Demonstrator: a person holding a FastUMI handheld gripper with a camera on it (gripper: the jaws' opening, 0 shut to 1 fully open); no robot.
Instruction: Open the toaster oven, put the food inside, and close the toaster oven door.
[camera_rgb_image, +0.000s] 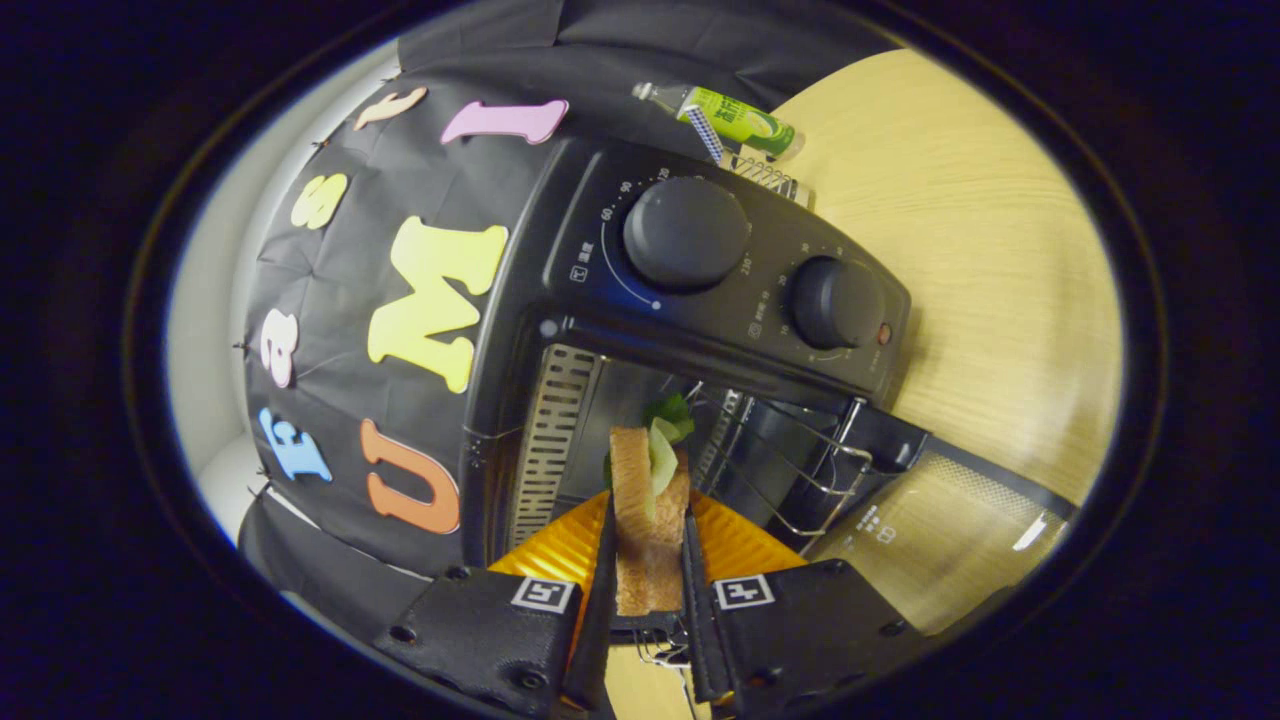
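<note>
The sandwich (648, 520), bread slices with green lettuce between them, is clamped between the two fingers of the gripper (648, 580), and its front end is pointed at the open mouth of the toaster oven (700, 300). The glass door (940, 540) is dropped open beside the fingers, and the wire rack (800, 470) is seen inside the cavity, pulled partly out.

For this step, the sandwich should be carried straight in over the rack, kept level so that the filling is not lost, and lowered until the bread is resting on the wires. Only then should the fingers be opened, and the gripper should be drawn back along the same line, so that the rack and the door are not knocked.

Around the two knobs (686, 232), printed numbers such as 60 and 90 can be read, together with small characters which are too blurred to be made out. On the surface (980, 250) behind the oven a green bottle (730, 115) is lying; its label is probably printed, but it cannot be read.
</note>
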